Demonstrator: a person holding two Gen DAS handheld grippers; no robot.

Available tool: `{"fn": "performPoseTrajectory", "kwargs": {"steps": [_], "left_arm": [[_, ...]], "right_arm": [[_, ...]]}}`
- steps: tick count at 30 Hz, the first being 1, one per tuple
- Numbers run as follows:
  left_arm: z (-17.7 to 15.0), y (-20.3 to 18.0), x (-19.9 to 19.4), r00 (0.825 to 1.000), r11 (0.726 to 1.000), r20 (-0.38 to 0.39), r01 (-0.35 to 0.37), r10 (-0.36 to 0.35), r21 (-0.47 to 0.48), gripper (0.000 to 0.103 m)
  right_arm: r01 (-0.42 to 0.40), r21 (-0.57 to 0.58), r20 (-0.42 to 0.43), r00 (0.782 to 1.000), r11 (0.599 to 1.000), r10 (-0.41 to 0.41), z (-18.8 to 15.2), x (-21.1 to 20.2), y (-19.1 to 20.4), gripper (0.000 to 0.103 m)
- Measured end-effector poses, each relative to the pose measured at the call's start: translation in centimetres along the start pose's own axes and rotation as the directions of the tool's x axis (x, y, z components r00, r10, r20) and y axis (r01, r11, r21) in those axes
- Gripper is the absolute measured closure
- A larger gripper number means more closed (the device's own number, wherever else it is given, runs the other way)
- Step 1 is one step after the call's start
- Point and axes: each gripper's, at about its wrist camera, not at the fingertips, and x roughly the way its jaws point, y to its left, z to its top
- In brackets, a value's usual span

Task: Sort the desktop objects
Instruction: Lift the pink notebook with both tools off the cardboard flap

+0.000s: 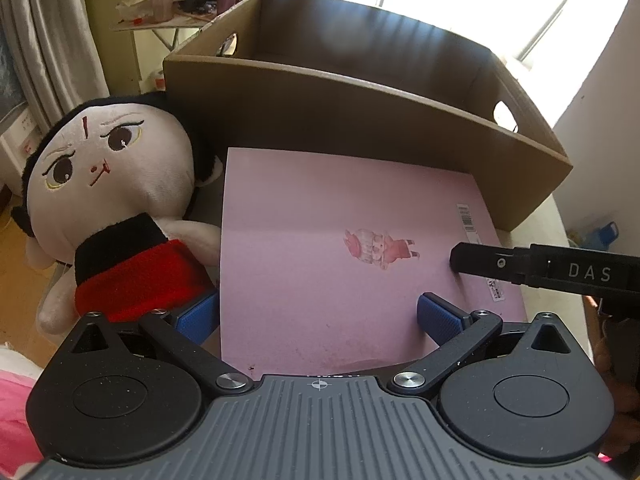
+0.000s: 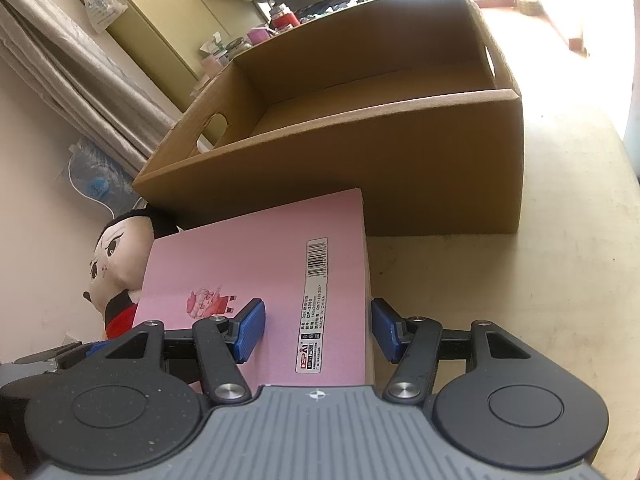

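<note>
Here, pink notebook (image 1: pixel 340 248) flat between plush doll (image 1: pixel 116 200), cardboard box (image 1: pixel 360 120)

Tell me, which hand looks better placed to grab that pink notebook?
Probably the right gripper: its open jaws straddle the pink notebook's right edge, ready to close. The left gripper is open over the flat cover, with no edge between its jaws.

Pink notebook (image 1: pixel 340 248), brown cardboard box (image 1: pixel 360 120), red-and-black-clad doll (image 1: pixel 116 216).

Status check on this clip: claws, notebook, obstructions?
Left claw open over pink notebook. Right claw open, straddling its barcode edge. Doll touching notebook's left side; cardboard box behind.
</note>
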Motion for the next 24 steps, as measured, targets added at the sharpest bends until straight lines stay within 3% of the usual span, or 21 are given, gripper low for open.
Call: {"fn": "performPoseTrajectory", "kwargs": {"steps": [24], "left_arm": [[0.1, -0.4, -0.9, 1.0, 1.0, 0.024, -0.013, 0.013, 0.007, 0.0]], "right_arm": [[0.03, -0.071, 0.036, 0.999, 0.997, -0.027, 0.1, -2.1, 1.9, 0.041]]}}
